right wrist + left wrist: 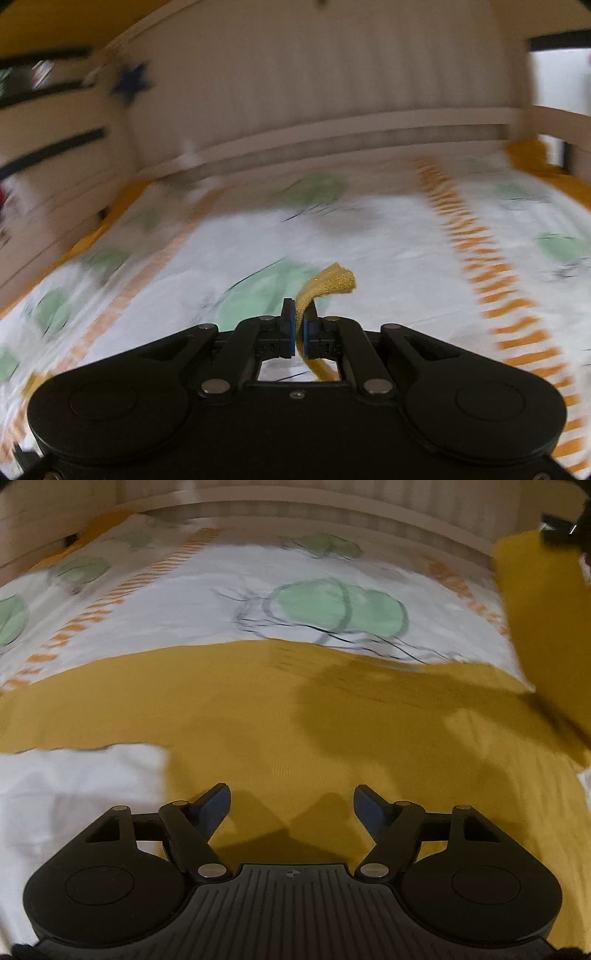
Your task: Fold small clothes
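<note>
We lift the yellow garment (258, 709) edge clamped in our right gripper (299, 332), carrying it evenly toward twelve o'clock, left gripper (291, 805) spread empty.

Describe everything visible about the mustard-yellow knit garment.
The mustard-yellow knit garment is a fine-ribbed, soft-looking fabric lying mostly flat across the patterned bedsheet. Its right part rises in a lifted flap. A narrow hem strip of it is pinched in the shut right tongs, its end curling over above them. The left tongs hover open over it, gripping nothing.
</note>
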A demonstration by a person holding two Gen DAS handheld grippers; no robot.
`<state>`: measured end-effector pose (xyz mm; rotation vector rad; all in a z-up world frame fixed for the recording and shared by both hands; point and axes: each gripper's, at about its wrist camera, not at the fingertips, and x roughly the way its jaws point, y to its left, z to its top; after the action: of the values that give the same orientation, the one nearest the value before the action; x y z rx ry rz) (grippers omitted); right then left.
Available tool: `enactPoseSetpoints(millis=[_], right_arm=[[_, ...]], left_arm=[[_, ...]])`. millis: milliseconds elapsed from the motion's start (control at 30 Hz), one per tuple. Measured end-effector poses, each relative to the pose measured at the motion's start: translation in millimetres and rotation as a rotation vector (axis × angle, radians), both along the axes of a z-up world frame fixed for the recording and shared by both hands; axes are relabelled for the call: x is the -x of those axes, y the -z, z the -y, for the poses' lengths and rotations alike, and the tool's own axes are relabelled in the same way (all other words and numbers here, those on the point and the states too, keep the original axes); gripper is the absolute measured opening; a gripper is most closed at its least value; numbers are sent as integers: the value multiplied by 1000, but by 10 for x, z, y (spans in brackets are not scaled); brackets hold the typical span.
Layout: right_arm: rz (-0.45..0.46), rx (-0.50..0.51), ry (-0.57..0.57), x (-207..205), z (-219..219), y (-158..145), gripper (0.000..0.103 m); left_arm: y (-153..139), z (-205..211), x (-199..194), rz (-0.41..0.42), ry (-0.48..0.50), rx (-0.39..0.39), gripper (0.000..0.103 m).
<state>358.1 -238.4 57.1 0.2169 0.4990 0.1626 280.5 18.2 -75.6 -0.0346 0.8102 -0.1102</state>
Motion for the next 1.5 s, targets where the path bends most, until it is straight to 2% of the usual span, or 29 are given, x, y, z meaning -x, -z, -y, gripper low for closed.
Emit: enactPoseSetpoints(millis=[67, 233, 333, 433, 467, 533, 567, 600, 633, 833, 1067, 1267, 1367, 1467, 1500], right_arm=[[-27, 5, -52, -15, -335, 180, 10], [-84, 103, -151, -22, -1024, 693, 10], [-104, 147, -187, 46, -1261, 958, 12], [-85, 128, -236, 199, -1347, 1090, 17], [-77, 115, -248, 269, -1338, 1096, 18], [-61, 103, -258, 381, -1290, 1088, 27], [-52, 109, -258, 435, -1258, 1069, 41], [-42, 122, -256, 502, -1217, 1058, 51], [-31, 140, -254, 578, -1163, 1050, 53], [-50, 265, -221, 902, -835, 1139, 54], [-101, 238, -181, 1126, -491, 1339, 58], [-78, 239, -182, 1218, -389, 1489, 60], [-84, 253, -182, 1222, -382, 1586, 68], [-107, 260, -178, 1209, -399, 1632, 72], [-110, 268, -180, 1210, -416, 1627, 78]], left_arm=[[-36, -186, 38, -1, -24, 9, 73], [-84, -536, 95, -12, -74, 18, 73], [-96, -679, 96, -30, -97, 45, 73], [-118, -746, 110, -39, -99, 66, 73], [-138, -740, 100, -39, -92, 69, 73], [-163, -736, 88, -35, -77, 72, 73], [-188, -727, 76, -30, -70, 72, 73], [-218, -702, 60, -25, -61, 76, 73], [-236, -693, 62, -20, -54, 79, 73], [-292, -439, -72, -29, 6, 113, 73], [-92, -105, -306, -127, 44, 173, 72], [46, 54, -459, -172, 39, 181, 64], [76, 136, -507, -170, 51, 166, 60], [91, 219, -531, -155, 69, 134, 57], [96, 239, -538, -150, 73, 124, 52]])
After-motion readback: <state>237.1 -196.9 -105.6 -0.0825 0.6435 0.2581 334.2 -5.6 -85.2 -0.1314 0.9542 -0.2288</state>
